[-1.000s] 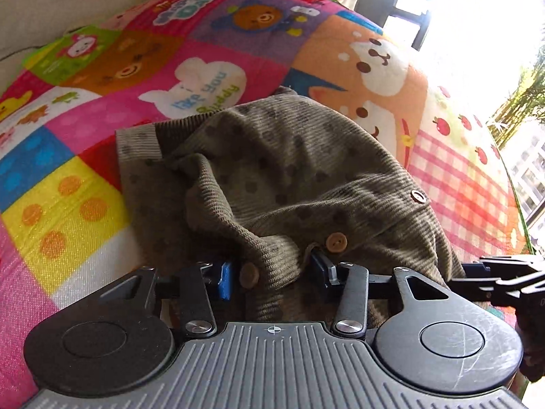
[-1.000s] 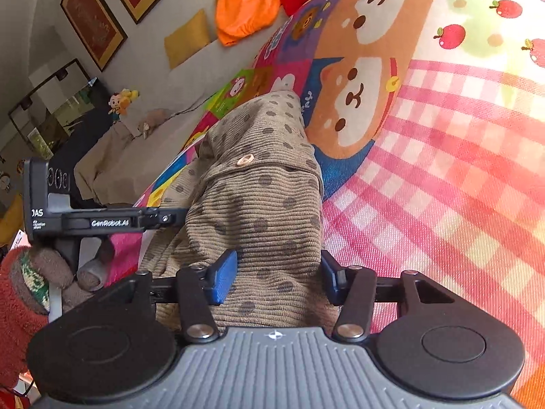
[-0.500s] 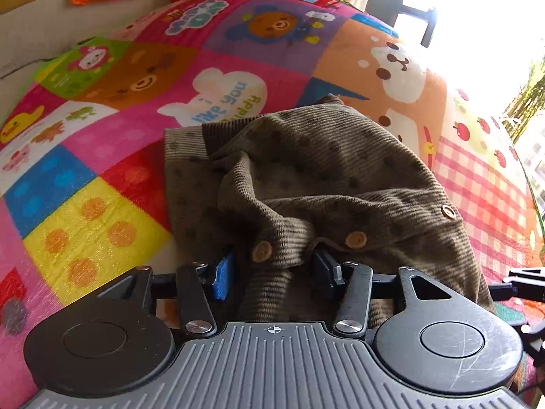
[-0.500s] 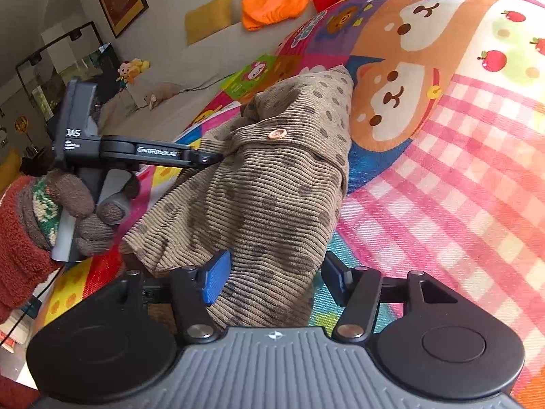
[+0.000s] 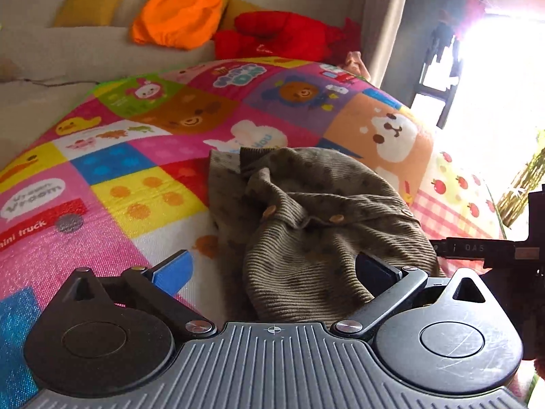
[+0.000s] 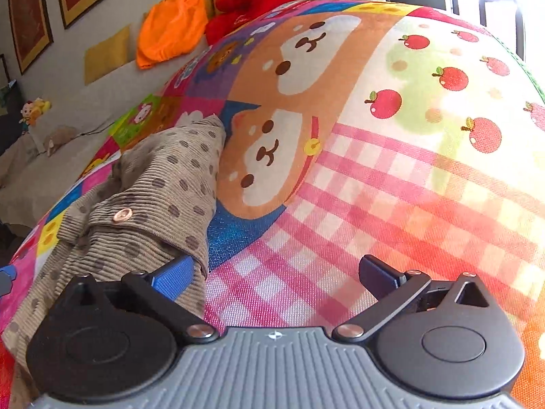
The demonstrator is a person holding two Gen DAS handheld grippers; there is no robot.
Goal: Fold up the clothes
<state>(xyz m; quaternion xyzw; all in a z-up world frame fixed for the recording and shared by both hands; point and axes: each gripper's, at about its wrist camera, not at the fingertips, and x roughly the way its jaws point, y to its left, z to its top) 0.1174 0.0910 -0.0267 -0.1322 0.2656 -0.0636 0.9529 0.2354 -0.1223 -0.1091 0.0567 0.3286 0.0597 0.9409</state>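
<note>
A brown corduroy garment with dark dots and wooden buttons (image 5: 316,218) lies bunched on the colourful play mat (image 5: 112,170). My left gripper (image 5: 272,269) is open; the garment's near edge lies between its fingers, close to the right one. My right gripper (image 6: 276,276) is open over the pink checked part of the mat (image 6: 374,204); the garment (image 6: 153,204) lies at its left, touching the blue left finger pad (image 6: 172,277). The right gripper's body shows at the right edge of the left wrist view (image 5: 477,248).
A grey sofa (image 5: 68,54) runs behind the mat with a yellow cushion (image 5: 90,6), an orange plush (image 5: 177,17) and a red plush (image 5: 282,37). A bright window (image 5: 494,85) is at the right. Framed pictures (image 6: 30,10) hang on the wall.
Both grippers have opened and let go of the garment, which now lies slumped on the mat. Both have drawn back from it; the right one now sits beside it.
</note>
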